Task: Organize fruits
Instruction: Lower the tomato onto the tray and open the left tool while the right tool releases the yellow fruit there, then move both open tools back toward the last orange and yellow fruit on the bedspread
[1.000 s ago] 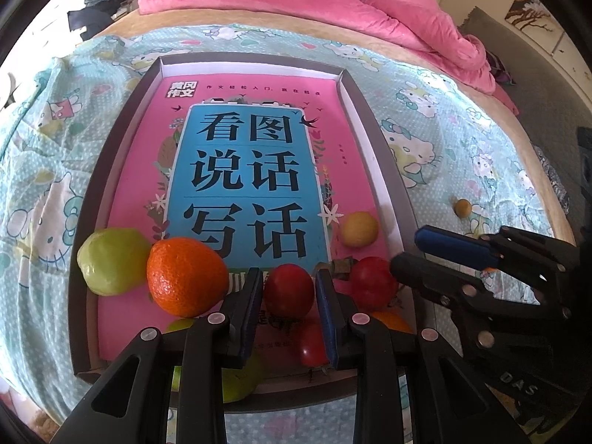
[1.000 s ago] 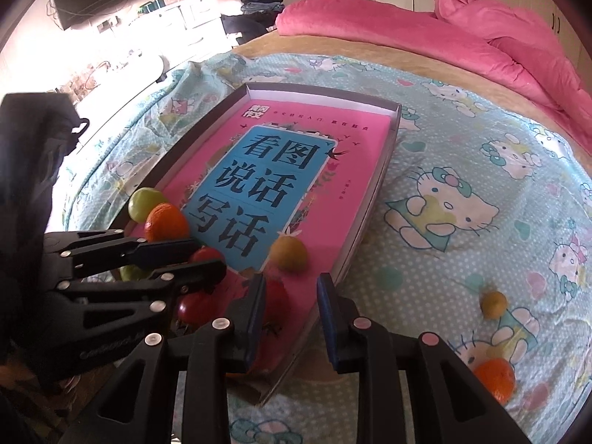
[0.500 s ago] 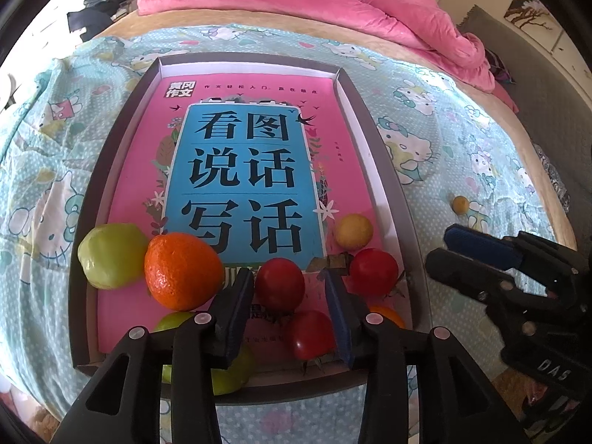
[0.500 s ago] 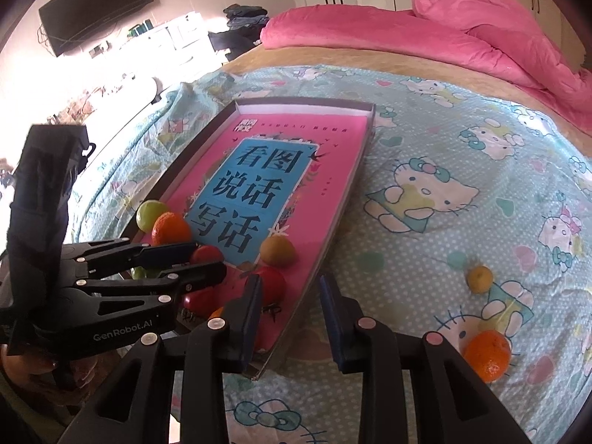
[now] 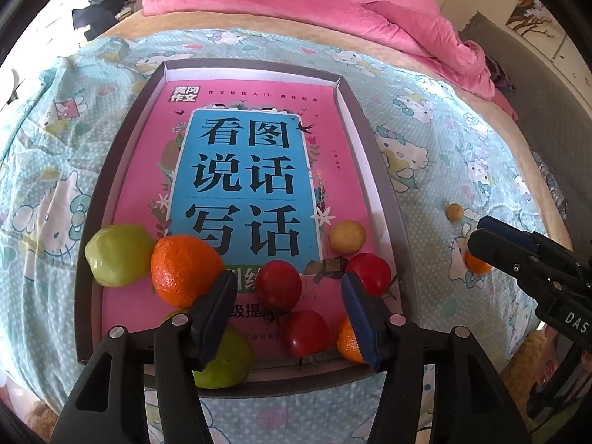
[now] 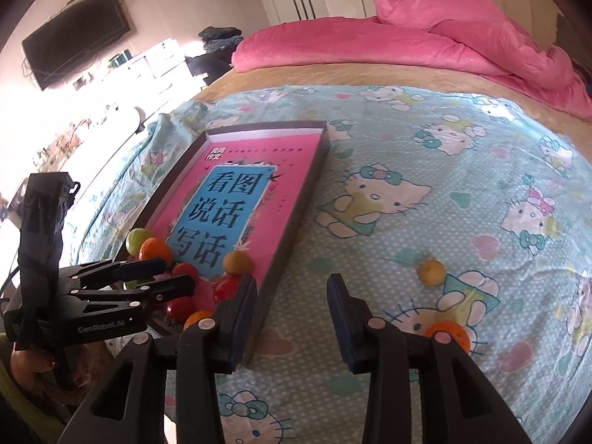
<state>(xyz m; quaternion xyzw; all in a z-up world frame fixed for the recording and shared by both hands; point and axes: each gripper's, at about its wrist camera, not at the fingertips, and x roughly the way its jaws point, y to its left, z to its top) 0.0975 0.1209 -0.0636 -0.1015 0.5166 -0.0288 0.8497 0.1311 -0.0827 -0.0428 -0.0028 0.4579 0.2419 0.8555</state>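
Left gripper fingers spread, a red fruit between their tips in the tray; right gripper fingers spread over the bed, an orange just right of them.

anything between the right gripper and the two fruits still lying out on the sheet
Nothing visible does. The right hand-held gripper is open over bare bedsheet; the small yellow fruit and the orange lie just to its right, outside the tray.
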